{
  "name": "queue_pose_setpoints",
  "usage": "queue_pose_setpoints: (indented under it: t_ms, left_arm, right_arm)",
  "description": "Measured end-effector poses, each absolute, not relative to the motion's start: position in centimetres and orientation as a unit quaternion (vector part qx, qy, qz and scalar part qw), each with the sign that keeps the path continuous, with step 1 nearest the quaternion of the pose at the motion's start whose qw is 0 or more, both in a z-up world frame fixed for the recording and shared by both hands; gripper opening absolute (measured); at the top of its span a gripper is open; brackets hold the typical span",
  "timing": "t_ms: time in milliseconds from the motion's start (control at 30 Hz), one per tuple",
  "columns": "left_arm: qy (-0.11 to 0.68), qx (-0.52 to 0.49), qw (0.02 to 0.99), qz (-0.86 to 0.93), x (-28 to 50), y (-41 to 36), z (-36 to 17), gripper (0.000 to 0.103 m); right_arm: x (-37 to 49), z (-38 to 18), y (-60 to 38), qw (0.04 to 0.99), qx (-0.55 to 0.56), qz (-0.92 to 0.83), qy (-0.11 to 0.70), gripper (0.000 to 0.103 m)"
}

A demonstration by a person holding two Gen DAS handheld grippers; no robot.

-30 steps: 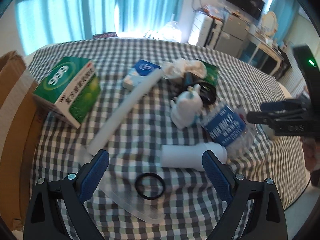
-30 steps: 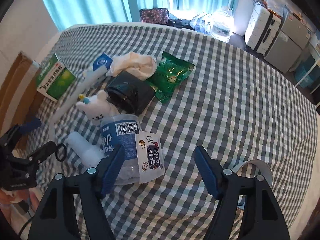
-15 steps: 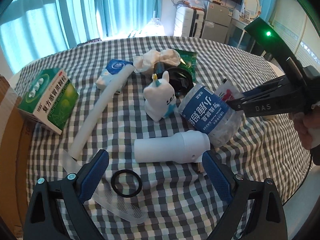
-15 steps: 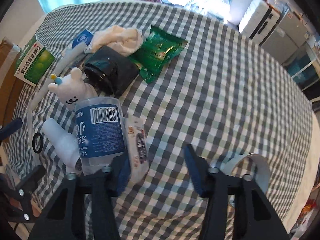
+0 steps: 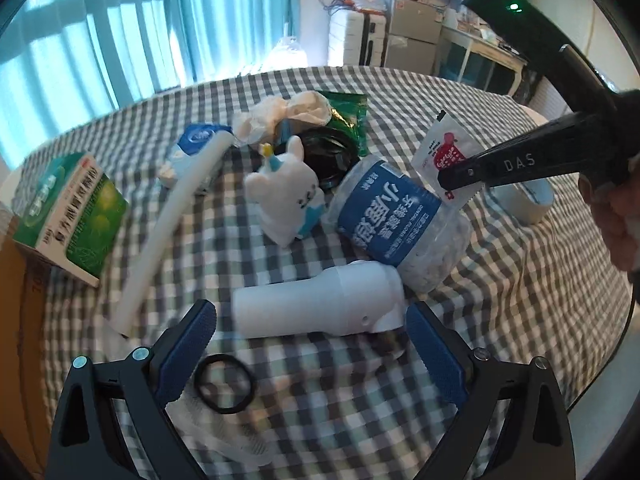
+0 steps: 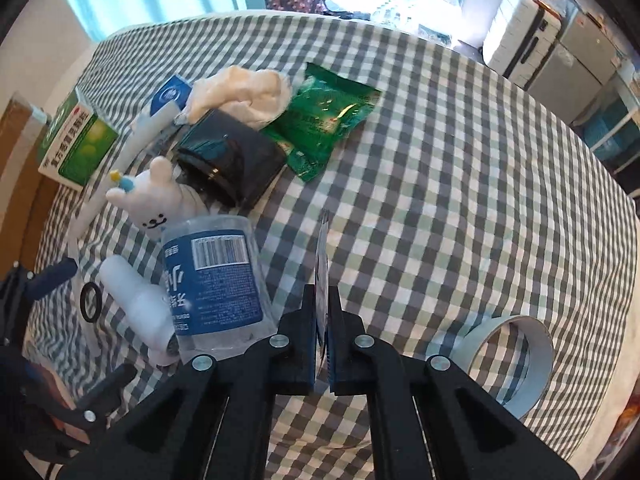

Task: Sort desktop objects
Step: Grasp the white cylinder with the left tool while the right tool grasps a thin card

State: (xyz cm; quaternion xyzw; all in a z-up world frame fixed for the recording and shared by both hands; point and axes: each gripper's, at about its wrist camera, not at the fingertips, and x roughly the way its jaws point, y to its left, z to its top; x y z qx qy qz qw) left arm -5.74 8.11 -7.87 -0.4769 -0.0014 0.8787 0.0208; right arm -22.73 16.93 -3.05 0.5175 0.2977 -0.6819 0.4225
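Behind the table (image 6: 460,168) we see blue curtains (image 5: 120,32) with bright light coming through. On the table lies a checked cloth (image 5: 520,280) with many small things on it.

Our right gripper (image 6: 322,320) has just squeezed its jaws together, and now they pinch a small white packet (image 5: 444,156) with red marks. From the right wrist view we see the packet edge-on, standing up thin between the pads. In the left wrist view it is lifted, just beside the clear jar with the blue label (image 5: 396,216), which lies on its side.

Our left gripper (image 5: 312,356) has its jaws wide apart with nothing in them. A white bottle (image 5: 320,300) lies on its side just past the blue pads (image 5: 188,340). A black ring (image 5: 225,384) lies flat near the left pad.

Farther back we see a white bunny toy (image 5: 288,196), a long white tube (image 5: 172,220), a green box (image 5: 72,216), a green bag (image 6: 324,116), a black pouch (image 6: 232,156) and a crumpled white cloth (image 6: 240,92). A roll of tape (image 6: 516,360) sits near the table edge on the right.
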Motion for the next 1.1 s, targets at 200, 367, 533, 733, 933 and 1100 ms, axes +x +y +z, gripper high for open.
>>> queue_pose_setpoints:
  t_ms: [200, 367, 533, 733, 933, 1100]
  left_arm:
    - [0.005, -0.465, 0.038, 0.884, -6.6, 9.8, -8.5, 0.098]
    - [0.022, -0.461, 0.011, 0.887, -6.6, 9.6, -9.5, 0.1]
    - [0.016, -0.459, -0.007, 0.888, -7.1, 8.9, -9.4, 0.101]
    - [-0.056, -0.482, -0.001, 0.874, -7.6, 7.2, -10.5, 0.103]
    - [-0.067, -0.495, 0.006, 0.866, -7.9, 7.1, -11.4, 0.102]
    - [-0.078, -0.498, 0.011, 0.864, -7.9, 6.8, -10.5, 0.102]
  right_arm:
    - [-23.8, -2.5, 17.6, 0.429, 0.523, -0.685, 0.272, 0.004]
    - [-23.6, -2.7, 17.0, 0.438, 0.518, -0.682, 0.272, 0.004]
    - [-24.4, -3.1, 16.3, 0.441, 0.522, -0.678, 0.269, 0.005]
    - [-24.1, -3.1, 16.3, 0.441, 0.522, -0.679, 0.267, 0.005]
    - [-24.1, -3.1, 16.4, 0.438, 0.524, -0.68, 0.267, 0.005]
    - [-24.6, -3.0, 16.8, 0.432, 0.528, -0.684, 0.259, 0.005]
